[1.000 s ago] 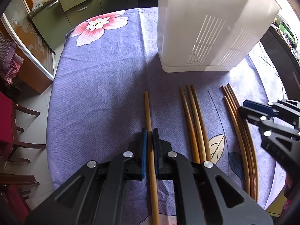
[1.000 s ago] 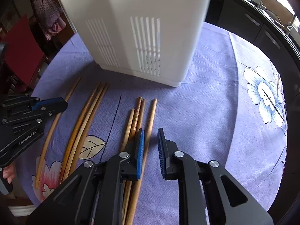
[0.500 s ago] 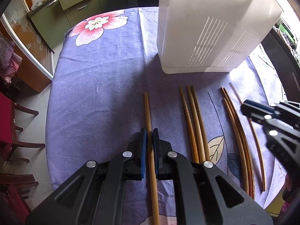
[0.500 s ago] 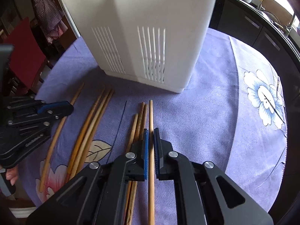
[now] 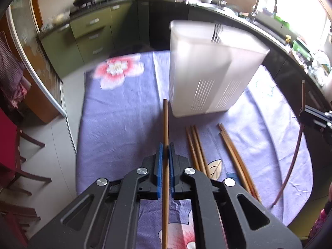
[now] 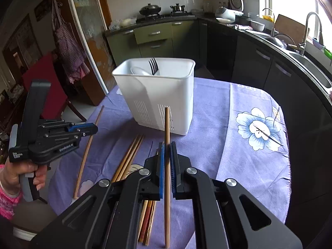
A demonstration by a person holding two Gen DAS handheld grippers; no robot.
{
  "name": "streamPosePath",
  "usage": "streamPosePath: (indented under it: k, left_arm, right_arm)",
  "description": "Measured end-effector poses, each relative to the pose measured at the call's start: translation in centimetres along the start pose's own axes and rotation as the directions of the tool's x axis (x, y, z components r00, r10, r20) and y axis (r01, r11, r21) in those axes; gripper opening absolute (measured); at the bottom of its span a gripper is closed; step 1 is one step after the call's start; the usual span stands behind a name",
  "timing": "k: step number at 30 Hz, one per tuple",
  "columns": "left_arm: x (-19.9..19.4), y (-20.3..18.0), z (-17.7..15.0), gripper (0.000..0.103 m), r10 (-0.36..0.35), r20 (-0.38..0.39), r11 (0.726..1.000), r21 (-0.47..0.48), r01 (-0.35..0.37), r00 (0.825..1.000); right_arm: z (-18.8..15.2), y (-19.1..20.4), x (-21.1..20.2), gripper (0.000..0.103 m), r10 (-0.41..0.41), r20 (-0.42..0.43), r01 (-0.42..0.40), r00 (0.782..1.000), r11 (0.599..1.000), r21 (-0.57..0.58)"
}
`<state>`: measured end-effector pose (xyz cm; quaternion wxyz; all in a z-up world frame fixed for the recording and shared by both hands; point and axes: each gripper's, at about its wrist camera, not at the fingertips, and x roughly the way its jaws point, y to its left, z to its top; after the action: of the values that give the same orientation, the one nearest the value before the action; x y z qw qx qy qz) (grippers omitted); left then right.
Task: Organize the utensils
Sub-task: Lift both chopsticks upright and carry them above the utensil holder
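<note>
My left gripper is shut on a wooden chopstick and holds it above the purple cloth, pointing at the white utensil holder. My right gripper is shut on another chopstick, lifted and pointing at the holder, which holds a fork and a spoon. The right gripper with its chopstick also shows at the right of the left wrist view. The left gripper shows at the left of the right wrist view. Several chopsticks lie on the cloth.
The round table carries a purple floral cloth. A red chair stands at the table's left. Kitchen cabinets and a counter with a sink run behind. The table edge drops to the floor at left.
Both grippers have lifted off the table with their chopsticks and tilted up, so the holder's open top and the kitchen now show. The right gripper closed on its chopstick a second ago.
</note>
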<state>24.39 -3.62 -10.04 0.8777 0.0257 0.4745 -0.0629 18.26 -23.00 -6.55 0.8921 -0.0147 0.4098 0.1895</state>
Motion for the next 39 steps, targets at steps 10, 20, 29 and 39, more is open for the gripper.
streamPosePath:
  k: [10, 20, 29, 39]
  left_arm:
    - [-6.4, 0.0, -0.8, 0.006, -0.002, 0.126, 1.000, 0.025, -0.001, 0.992]
    - [-8.7, -0.3, -1.8, 0.006, -0.003, 0.150, 0.999, 0.039, -0.003, 0.989]
    - [-9.7, -0.5, -2.0, 0.006, 0.000, 0.165, 0.999, 0.051, -0.009, 0.986]
    - [-10.4, -0.2, -1.5, 0.006, -0.004, 0.174, 0.999, 0.047, -0.005, 0.985]
  right_arm:
    - [-2.3, -0.5, -5.1, 0.006, 0.012, 0.092, -0.014, 0.996, 1.000, 0.020]
    - [-2.8, -0.4, -6.8, 0.006, 0.011, 0.122, -0.012, 0.992, 1.000, 0.013]
    - [-2.8, -0.2, -7.3, 0.006, 0.013, 0.129, -0.014, 0.992, 1.000, 0.008]
    - [-2.2, -0.1, -7.8, 0.006, 0.020, 0.143, -0.021, 0.989, 1.000, 0.003]
